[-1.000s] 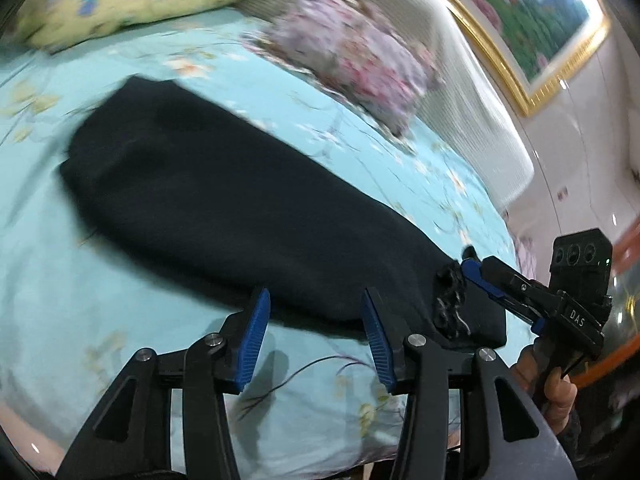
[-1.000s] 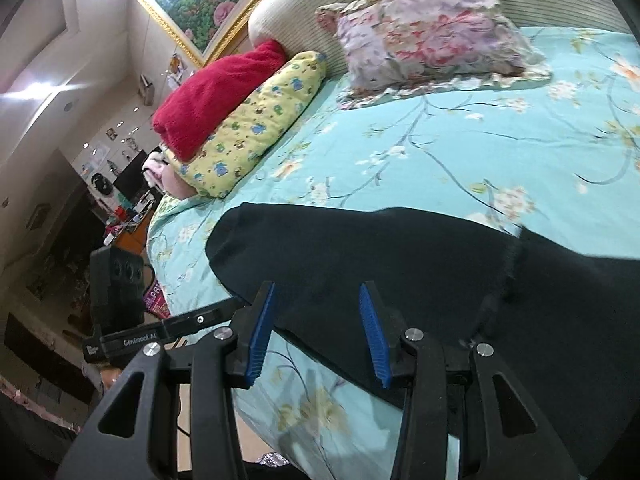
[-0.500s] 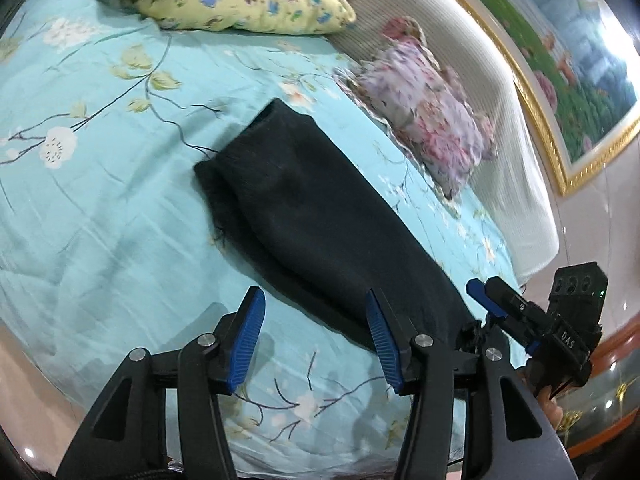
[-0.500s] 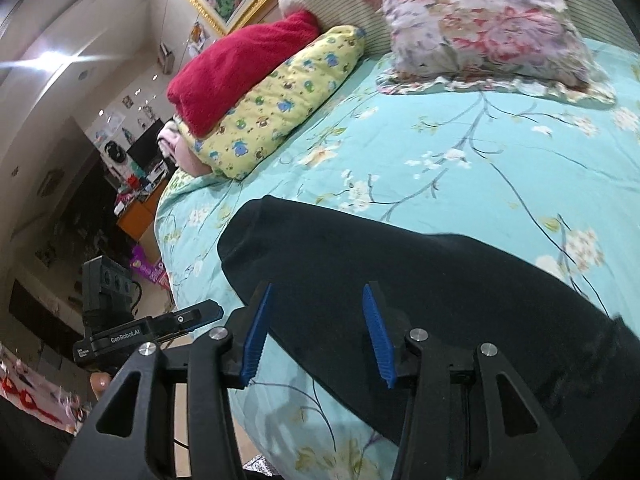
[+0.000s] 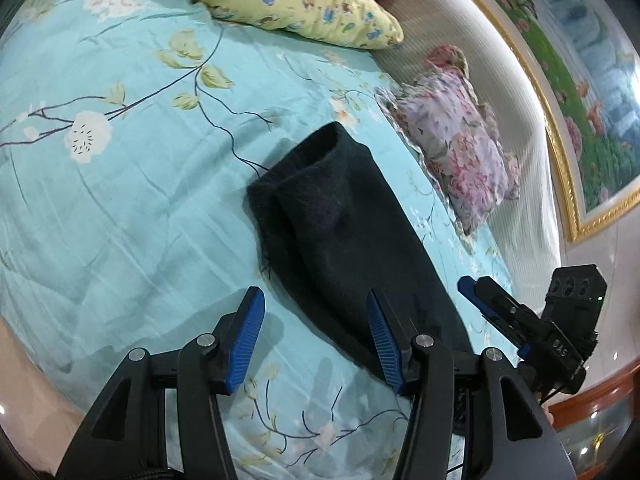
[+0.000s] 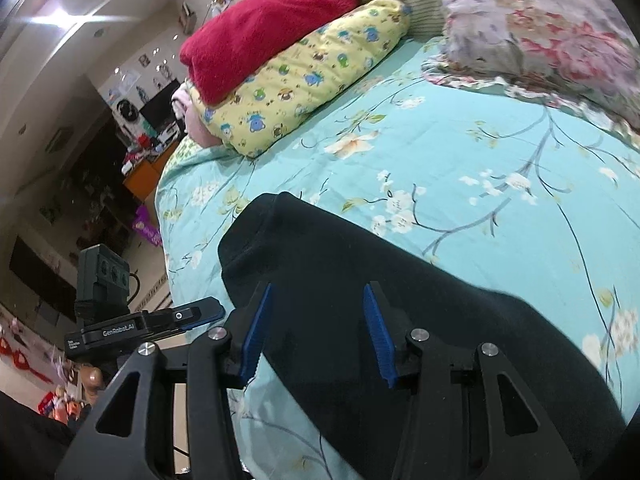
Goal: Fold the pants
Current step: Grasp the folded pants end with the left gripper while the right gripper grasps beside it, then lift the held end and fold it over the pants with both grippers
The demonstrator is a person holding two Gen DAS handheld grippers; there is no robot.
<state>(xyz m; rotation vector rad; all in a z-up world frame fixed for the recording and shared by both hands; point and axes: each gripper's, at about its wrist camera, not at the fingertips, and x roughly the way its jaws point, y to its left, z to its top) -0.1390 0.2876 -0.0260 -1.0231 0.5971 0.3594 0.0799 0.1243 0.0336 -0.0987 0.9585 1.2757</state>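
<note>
The pants (image 5: 344,232) — black, laid out as one long narrow strip — lie on the turquoise flowered bedsheet (image 5: 120,200), running in the left wrist view from a cuff end near centre down toward 5 o'clock. In the right wrist view the pants (image 6: 360,280) fill the lower middle, their rounded end toward 9 o'clock near the bed's edge.

The left gripper (image 5: 316,336) hovers above the sheet with its jaws wide apart and nothing between them; its right blue pad sits over the edge of the fabric, the left one over bare sheet. The right gripper (image 6: 316,332) hangs over the dark cloth, jaws likewise spread wide and holding nothing — whether the pads touch the fabric cannot be told.

A yellow cartoon-print pillow (image 6: 304,76) lies at 11 o'clock with a red blanket (image 6: 264,28) on top of it. A pink floral pillow (image 5: 456,148) rests against the headboard (image 5: 516,120) at 2 o'clock.
</note>
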